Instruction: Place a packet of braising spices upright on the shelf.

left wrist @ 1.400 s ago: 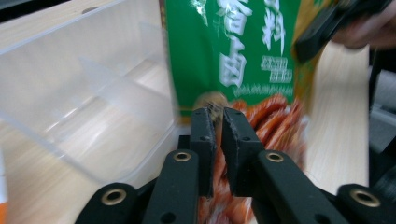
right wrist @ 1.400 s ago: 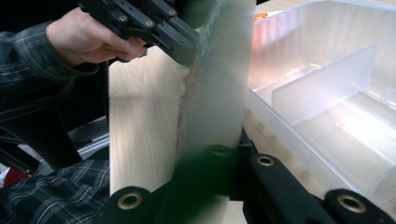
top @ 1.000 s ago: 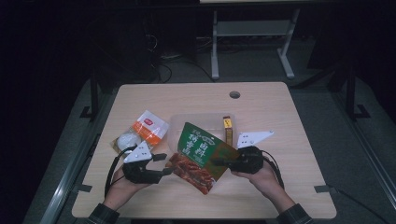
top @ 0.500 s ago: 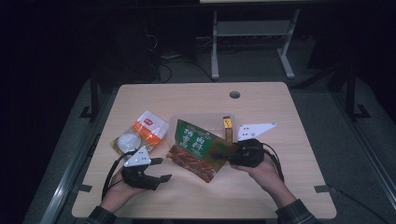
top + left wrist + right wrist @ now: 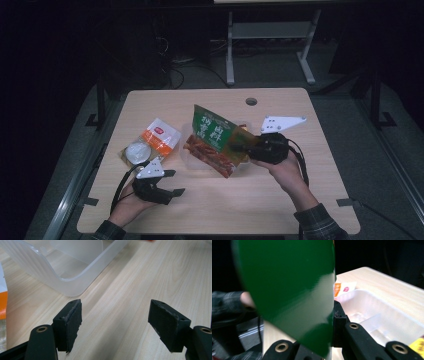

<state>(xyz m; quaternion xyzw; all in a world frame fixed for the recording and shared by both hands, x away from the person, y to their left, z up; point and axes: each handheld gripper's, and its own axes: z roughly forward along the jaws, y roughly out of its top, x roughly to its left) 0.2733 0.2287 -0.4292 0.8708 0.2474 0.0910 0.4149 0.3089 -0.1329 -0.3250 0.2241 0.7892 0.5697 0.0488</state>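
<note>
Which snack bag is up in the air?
The green bag, pinched in the right gripper above the clear tray. The orange bag lies flat on the table.

Left gripper (image 5: 170,184) and right gripper (image 5: 240,148): black bodies, brass-ringed screw holes, grey three-cornered plates, black trailing cables; dark plaid sleeves.

Clear tray (image 5: 75,277) apparently blocks bare table (image 5: 140,277) leftward.

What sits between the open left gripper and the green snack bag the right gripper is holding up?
High view: bare wood of the table between the left gripper and the green snack bag. Left gripper view: a clear plastic tray ahead.
</note>
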